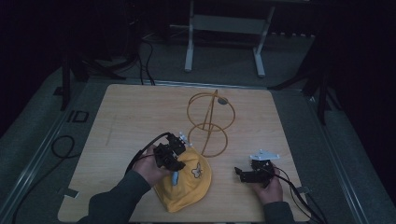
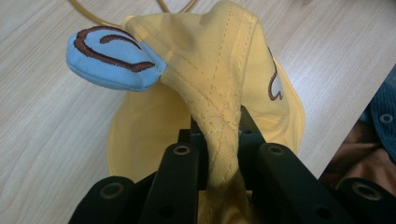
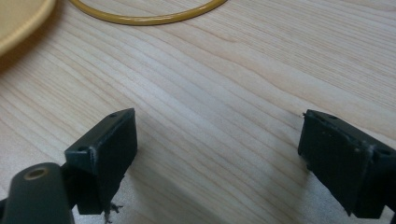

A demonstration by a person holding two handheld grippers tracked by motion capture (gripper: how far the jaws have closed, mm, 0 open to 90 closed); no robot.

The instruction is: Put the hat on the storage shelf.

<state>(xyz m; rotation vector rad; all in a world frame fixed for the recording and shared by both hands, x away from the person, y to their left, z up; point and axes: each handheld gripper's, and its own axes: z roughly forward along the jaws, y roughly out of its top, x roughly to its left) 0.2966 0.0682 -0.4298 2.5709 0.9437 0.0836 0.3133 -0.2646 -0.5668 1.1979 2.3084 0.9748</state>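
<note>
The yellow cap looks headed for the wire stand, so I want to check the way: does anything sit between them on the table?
Nothing visible does. The yellow cap, pinched in the left gripper, lies just in front of the wire stand, with bare table around them. The right gripper rests open, off to the side.

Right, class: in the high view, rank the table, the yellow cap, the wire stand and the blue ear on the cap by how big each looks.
1. table
2. wire stand, though the yellow cap looks close to it
3. yellow cap
4. blue ear
</note>
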